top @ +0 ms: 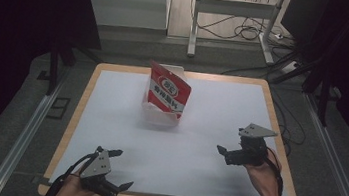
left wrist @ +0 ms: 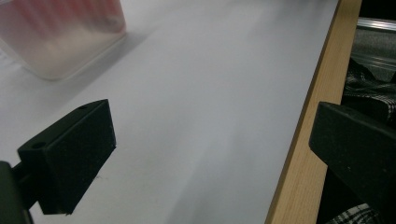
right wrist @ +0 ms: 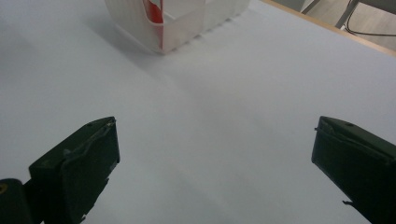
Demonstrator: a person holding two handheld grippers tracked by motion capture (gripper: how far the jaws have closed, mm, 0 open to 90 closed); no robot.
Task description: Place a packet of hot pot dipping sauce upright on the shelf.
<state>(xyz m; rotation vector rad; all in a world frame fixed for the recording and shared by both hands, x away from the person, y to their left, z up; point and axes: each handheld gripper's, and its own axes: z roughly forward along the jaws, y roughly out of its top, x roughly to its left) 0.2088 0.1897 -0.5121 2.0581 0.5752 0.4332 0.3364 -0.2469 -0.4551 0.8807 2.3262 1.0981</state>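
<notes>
A red and white snack bag (top: 168,91) stands tilted in a clear plastic container (top: 159,115) on the white table top, towards the back middle. My left gripper (top: 122,169) is held near the front left edge, open, with nothing between its jaws. My right gripper (top: 230,143) hovers at the right side, open and empty, facing the container. In the left gripper view the container (left wrist: 56,42) is blurred at the top left, far beyond the open gripper (left wrist: 215,158). From the right gripper (right wrist: 215,163) the container (right wrist: 177,23) with a red strip of the bag (right wrist: 154,11) stands ahead.
The white sheet (top: 176,148) covers a wood-rimmed table (top: 91,83). The wooden front edge (left wrist: 303,154) runs past my left gripper, with plaid cloth (left wrist: 373,93) beyond it. Metal legs and cables (top: 241,30) lie on the floor behind the table.
</notes>
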